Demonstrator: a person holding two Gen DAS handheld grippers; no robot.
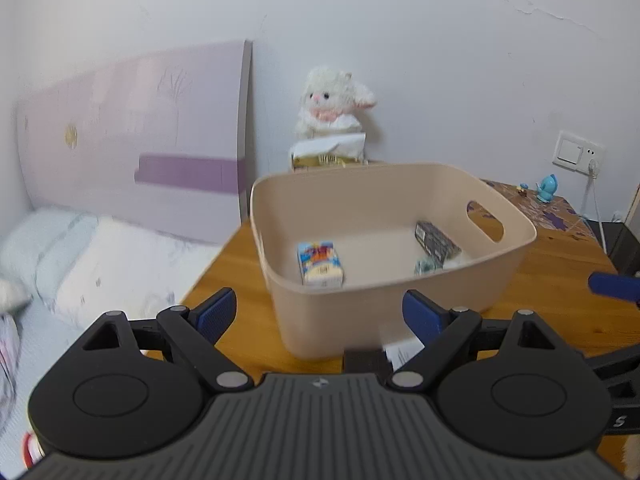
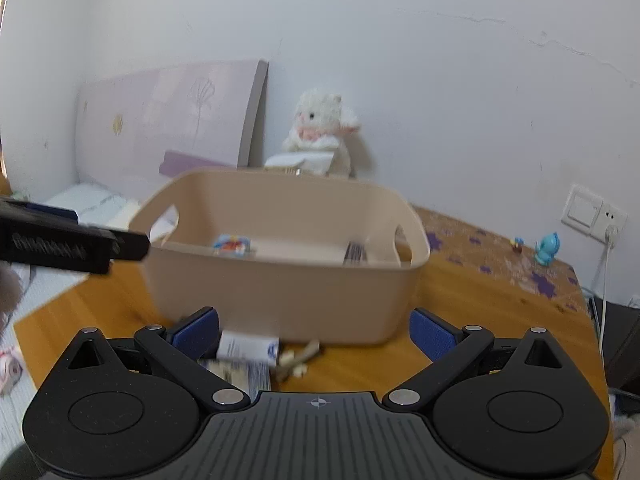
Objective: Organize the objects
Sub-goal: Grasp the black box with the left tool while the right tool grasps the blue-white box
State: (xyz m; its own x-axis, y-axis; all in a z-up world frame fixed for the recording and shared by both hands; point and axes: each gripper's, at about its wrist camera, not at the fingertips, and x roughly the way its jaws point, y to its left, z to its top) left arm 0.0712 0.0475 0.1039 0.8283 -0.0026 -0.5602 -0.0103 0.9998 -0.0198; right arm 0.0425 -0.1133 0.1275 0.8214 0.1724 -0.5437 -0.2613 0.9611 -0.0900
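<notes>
A beige plastic bin (image 1: 400, 296) (image 2: 280, 296) with cut-out handles stands on the wooden table (image 1: 240, 264) (image 2: 460, 312). Inside it lie a colourful small packet (image 1: 320, 266) (image 2: 233, 245) and a dark box (image 1: 436, 240) (image 2: 356, 254). My left gripper (image 1: 320, 316) is open just in front of the bin's near wall, nothing between its fingers. My right gripper (image 2: 314, 334) is open too, over the table before the bin. Near its left finger lie a white labelled tube (image 2: 250, 350), a flat packet (image 2: 244, 376) and a beige piece (image 2: 300, 358).
A white plush toy (image 1: 332, 104) (image 2: 320, 132) sits on a tissue pack (image 1: 328, 154) against the wall. A blue figurine (image 1: 546, 188) (image 2: 547, 248) stands on a patterned mat by a wall socket (image 1: 578, 152). A bed (image 1: 80, 264) lies left of the table.
</notes>
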